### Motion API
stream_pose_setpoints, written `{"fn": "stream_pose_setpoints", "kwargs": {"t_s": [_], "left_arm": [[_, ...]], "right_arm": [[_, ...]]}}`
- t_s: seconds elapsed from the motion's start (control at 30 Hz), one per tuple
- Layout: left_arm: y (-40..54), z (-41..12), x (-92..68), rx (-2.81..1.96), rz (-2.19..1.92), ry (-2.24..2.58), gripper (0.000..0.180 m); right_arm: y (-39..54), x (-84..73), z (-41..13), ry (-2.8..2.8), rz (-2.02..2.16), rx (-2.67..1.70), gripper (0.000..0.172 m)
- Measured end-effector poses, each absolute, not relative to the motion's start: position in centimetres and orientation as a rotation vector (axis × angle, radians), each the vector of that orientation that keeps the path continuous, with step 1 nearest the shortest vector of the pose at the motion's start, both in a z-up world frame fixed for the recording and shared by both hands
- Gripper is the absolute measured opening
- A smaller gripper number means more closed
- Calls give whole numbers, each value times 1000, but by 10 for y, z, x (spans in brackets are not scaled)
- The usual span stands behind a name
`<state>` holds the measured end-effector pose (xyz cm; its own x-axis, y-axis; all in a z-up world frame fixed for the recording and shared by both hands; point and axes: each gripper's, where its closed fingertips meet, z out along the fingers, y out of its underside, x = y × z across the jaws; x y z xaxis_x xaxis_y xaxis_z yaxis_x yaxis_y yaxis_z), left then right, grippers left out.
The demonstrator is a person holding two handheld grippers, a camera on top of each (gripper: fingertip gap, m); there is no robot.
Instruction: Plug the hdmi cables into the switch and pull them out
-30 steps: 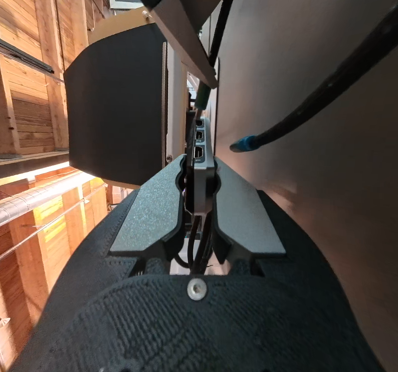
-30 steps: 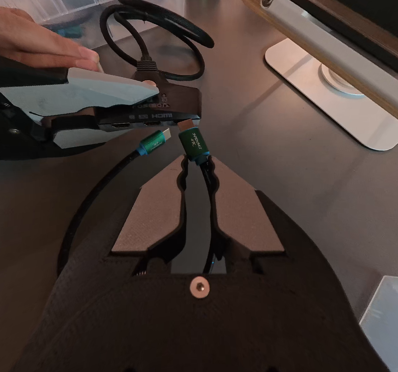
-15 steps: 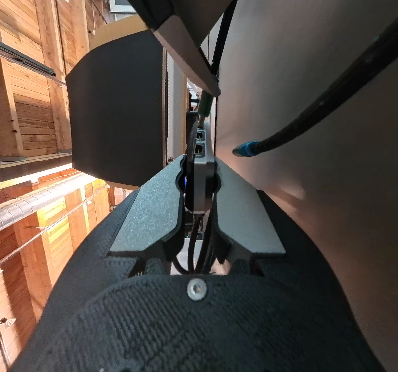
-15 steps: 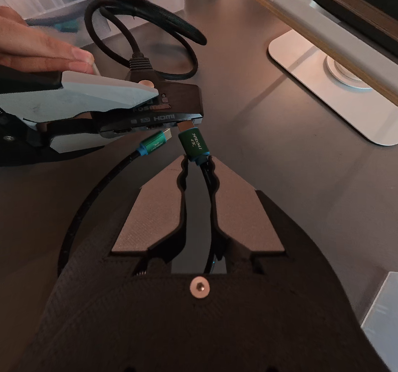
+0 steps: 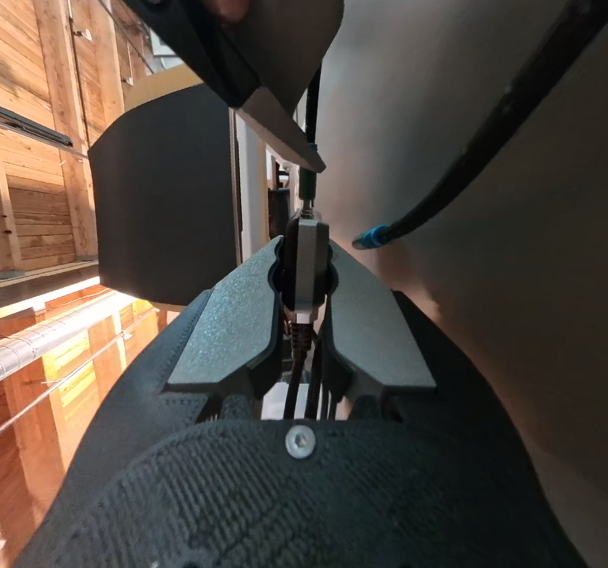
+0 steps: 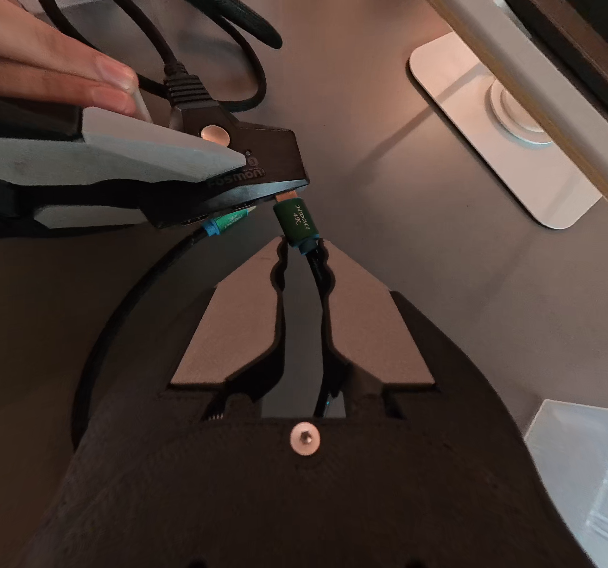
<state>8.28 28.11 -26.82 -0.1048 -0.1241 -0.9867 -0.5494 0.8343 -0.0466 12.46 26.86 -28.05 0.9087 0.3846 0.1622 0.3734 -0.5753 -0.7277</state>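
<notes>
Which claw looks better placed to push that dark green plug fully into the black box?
The right claw: it grips the dark green HDMI plug, whose metal tip meets the black switch box. The left claw merely clamps that box.

Switch [image 6: 256, 171] left of monitor base [image 6: 493, 124], on table [image 6: 394, 256]; loose plug [image 6: 227, 221] underneath.

**Dim bench, bright wooden wall, bent edges**

The right wrist view is dim: the matte grey bench [image 6: 411, 190] carries soft shadows and a warm sheen. In the left wrist view, strong light falls on the orange-brown wooden plank wall [image 5: 39, 164], with a glare strip below. Both views curve at the edges; near parts are blurred.
</notes>
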Motion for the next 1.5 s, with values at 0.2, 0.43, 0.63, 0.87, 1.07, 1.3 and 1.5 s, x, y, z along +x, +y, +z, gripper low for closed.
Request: {"fn": "stream_pose_setpoints", "kwargs": {"t_s": [0.2,0.43,0.63,0.87,1.07,1.3,1.5], "left_arm": [[282,-266,81,-602,259,1649,19],[296,-269,82,-674,274,1606,29],[295,-268,81,-630,309,1635,27],[275,-278,83,-611,123,1731,26],[285,-269,84,-685,119,1677,27],[300,-260,75,-693,183,1576,26],[302,-258,72,-546,275,1587,24]], "right_arm": [[268,121,-277,-550,122,-2200,13],[266,113,-275,-543,251,-2185,13],[265,112,-274,-570,230,-2175,13],[262,106,-286,-637,289,-2209,12],[264,110,-276,-563,420,-2159,13],[261,113,-272,-557,465,-2142,12],[255,111,-270,-580,565,-2126,12]]}}
